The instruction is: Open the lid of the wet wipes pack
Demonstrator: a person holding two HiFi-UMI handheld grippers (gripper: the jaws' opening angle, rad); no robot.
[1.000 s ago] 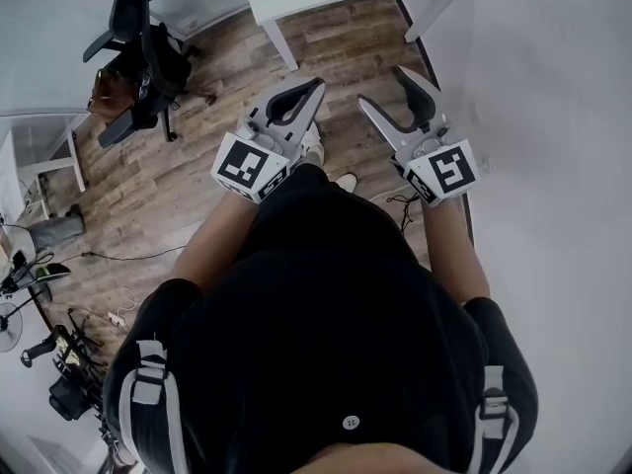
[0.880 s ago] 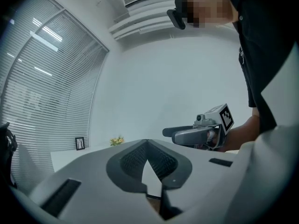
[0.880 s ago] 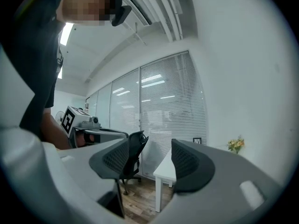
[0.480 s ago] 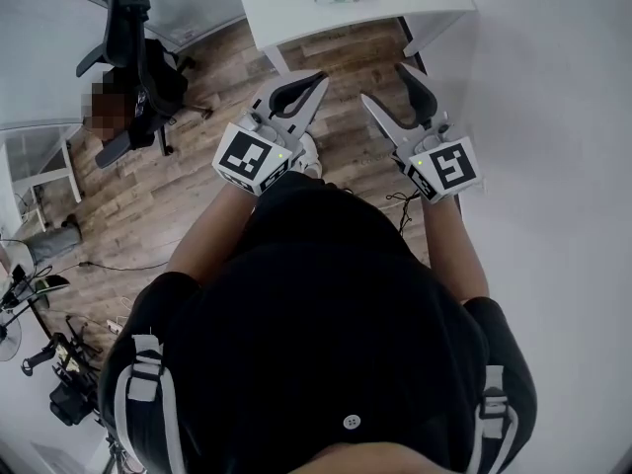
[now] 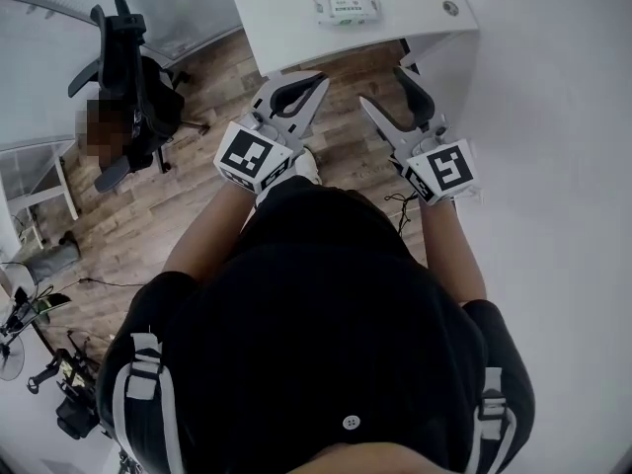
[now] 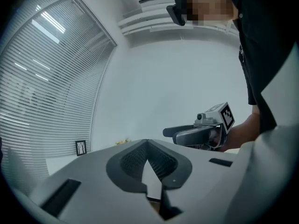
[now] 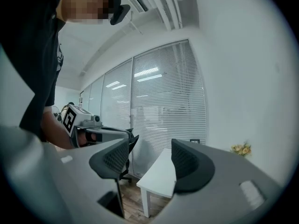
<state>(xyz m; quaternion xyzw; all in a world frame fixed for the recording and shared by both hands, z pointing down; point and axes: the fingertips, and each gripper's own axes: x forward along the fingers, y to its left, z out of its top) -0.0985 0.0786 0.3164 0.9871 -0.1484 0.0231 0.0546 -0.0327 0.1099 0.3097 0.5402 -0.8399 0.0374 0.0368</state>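
Filling the lower half of the head view, the person's black-shirted torso point(image 5: 326, 344) hides the ground directly beneath, and both bare forearms reach forward from it. The left gripper point(image 5: 318, 79) is clenched on nothing: in the left gripper view its two dark ribbed pads point(image 6: 163, 162) meet at their tips with no object between them. The right gripper point(image 5: 380, 85) is released, its jaws standing wide apart, and only furniture and flooring show through the gap in the right gripper view. Both tools hover side by side above the wooden floor point(image 5: 197, 186), short of the white table point(image 5: 286, 18). The wet wipes pack point(image 5: 346, 8) lies flat on that table, well beyond the jaw tips and roughly ahead of the space between the two tools. Its long axis runs left to right across the head view, about parallel to the table's near edge, with its broad top face upward. The pack is too small to tell whether it is open or closed. A small round object point(image 5: 450, 8) sits to the pack's right near the table's corner and cannot be identified. The table's far side is cut off by the top of the head view. In the right gripper view part of the table is hidden behind a jaw, and the pack cannot be made out. An office chair point(image 5: 133, 62) stands far left.
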